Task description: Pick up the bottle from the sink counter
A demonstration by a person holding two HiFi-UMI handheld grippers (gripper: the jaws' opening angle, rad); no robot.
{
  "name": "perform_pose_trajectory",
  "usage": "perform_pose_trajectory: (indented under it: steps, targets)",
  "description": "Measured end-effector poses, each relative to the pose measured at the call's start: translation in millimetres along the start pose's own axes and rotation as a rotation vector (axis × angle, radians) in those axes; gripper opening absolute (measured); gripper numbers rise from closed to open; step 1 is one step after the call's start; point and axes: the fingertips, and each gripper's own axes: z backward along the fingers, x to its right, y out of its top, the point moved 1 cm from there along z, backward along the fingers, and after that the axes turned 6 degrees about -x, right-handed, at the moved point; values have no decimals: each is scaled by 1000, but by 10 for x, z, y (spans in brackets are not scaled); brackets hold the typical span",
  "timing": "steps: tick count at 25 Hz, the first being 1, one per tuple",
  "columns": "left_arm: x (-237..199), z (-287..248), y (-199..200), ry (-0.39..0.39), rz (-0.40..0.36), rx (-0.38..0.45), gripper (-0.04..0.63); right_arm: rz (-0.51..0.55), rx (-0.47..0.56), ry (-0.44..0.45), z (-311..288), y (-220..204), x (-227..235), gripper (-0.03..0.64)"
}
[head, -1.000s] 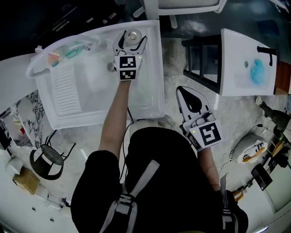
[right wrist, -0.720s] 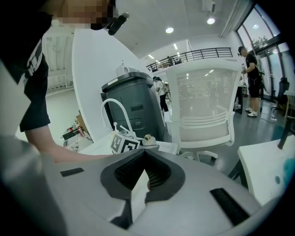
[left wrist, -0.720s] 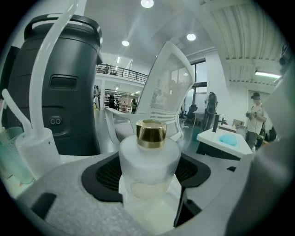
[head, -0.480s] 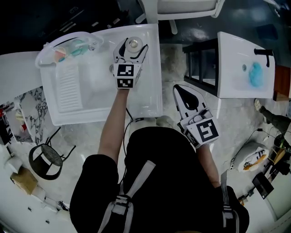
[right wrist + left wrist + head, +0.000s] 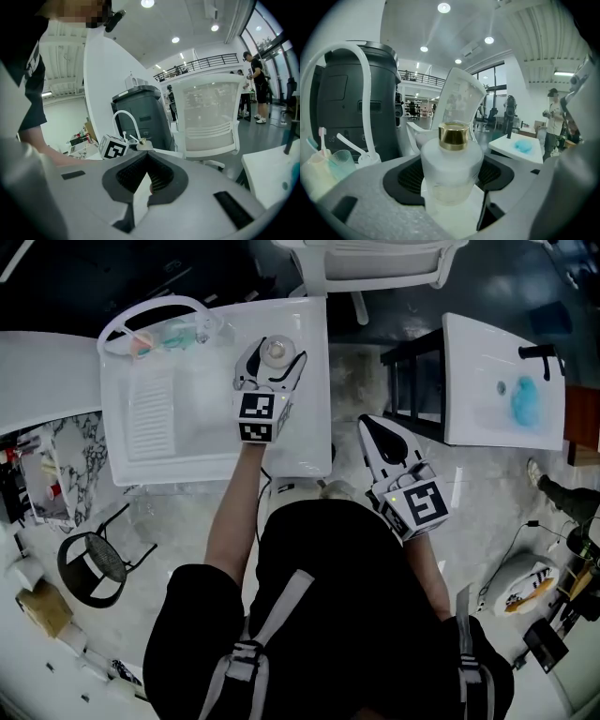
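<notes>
A frosted round bottle [image 5: 276,351] with a gold cap stands upright over the back right corner of the white sink counter [image 5: 315,381]. My left gripper [image 5: 272,357] is shut on it, with one black pad on each side of its body. In the left gripper view the bottle [image 5: 451,168] fills the gap between the jaws. My right gripper [image 5: 376,430] hangs off the counter's right side over the floor; it is shut and holds nothing. In the right gripper view its pads [image 5: 154,176] meet at the tip.
A white looped tap [image 5: 155,310] and a cup with toothbrushes [image 5: 148,339] stand at the sink's back left. A white chair [image 5: 367,257] is behind the sink. Another white basin [image 5: 487,343] with a blue object stands to the right, and a black stool [image 5: 90,568] on the left.
The left gripper has drawn back toward me from the counter's back edge, and the bottle has come with it. The right gripper has barely moved.
</notes>
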Motion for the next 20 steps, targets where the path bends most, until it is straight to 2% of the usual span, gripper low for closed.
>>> perform_pose_trajectory:
  steps: [13,20]
  targets:
    - [502,838,292,-23,49,33,345,-14,91,15,376,-36,-101,3]
    - [703,1299,326,-29,53,50,345,12,97,46,440,-96,-235,4]
